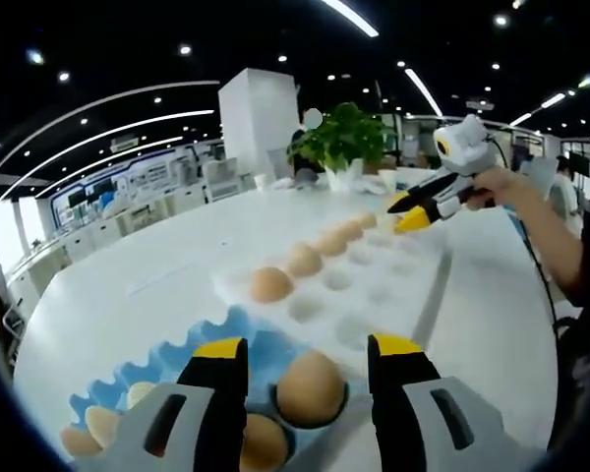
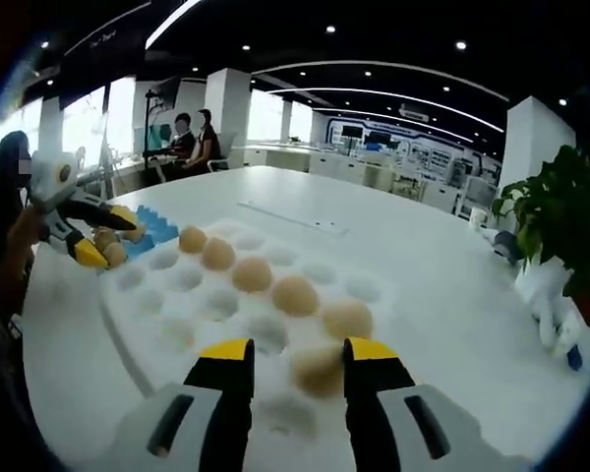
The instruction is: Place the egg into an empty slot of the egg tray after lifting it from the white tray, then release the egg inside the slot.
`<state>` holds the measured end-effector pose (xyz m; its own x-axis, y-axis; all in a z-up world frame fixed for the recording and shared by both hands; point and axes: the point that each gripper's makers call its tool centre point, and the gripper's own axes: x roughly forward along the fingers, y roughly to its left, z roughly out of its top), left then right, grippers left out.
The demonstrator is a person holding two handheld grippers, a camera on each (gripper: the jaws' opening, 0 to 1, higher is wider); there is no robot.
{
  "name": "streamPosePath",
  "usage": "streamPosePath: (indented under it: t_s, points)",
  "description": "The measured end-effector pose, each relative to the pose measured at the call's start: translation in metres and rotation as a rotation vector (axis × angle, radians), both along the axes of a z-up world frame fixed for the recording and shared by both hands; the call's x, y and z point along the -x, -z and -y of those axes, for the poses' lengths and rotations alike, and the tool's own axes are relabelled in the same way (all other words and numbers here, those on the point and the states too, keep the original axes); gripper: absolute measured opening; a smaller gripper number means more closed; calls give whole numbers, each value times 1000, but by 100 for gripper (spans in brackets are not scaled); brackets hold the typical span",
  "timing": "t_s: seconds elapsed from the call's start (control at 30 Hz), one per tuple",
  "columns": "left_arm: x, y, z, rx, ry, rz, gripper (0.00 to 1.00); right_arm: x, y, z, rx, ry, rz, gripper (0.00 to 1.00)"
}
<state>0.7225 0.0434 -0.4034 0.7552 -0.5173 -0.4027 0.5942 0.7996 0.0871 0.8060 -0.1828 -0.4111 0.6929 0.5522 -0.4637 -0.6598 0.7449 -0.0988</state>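
My left gripper (image 1: pixel 308 346) is open and hangs over the blue egg tray (image 1: pixel 172 359). A brown egg (image 1: pixel 310 386) sits in a slot below the gap between its jaws. The white tray (image 2: pixel 167 315) carries a diagonal row of eggs (image 2: pixel 253 273). My right gripper (image 2: pixel 298 350) is open low over the near end of that row. A blurred egg (image 2: pixel 315 366) lies between its jaws, closer to the right one. In the left gripper view the right gripper (image 1: pixel 405 211) is at the far end of the white tray (image 1: pixel 374 295). In the right gripper view the left gripper (image 2: pixel 113 236) is over the blue tray (image 2: pixel 162 224).
Both trays lie on a big round white table (image 1: pixel 157 256). A potted green plant (image 1: pixel 342 138) stands at its far edge beside small white items. The person's hand and arm (image 1: pixel 531 211) hold the right gripper. Two people (image 2: pixel 195 138) sit at a desk far behind.
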Motion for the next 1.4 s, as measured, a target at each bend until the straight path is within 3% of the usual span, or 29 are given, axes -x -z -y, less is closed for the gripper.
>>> streamPosePath:
  t_s: [0.17,0.2,0.37,1.4]
  points:
    - [0,2,1,-2,2,-4,50,-8,17,10,31,37,-26,37]
    - [0,3,1,-2,2,-5,50,-8,12,3,-68,38,-36,35]
    - [-1,1,1,-1,1,-5,50,-10,11,11,-33,52,-15,28]
    - [-1,5,0,-10,0,-19,49,-9,2,9,-41,45,2,27]
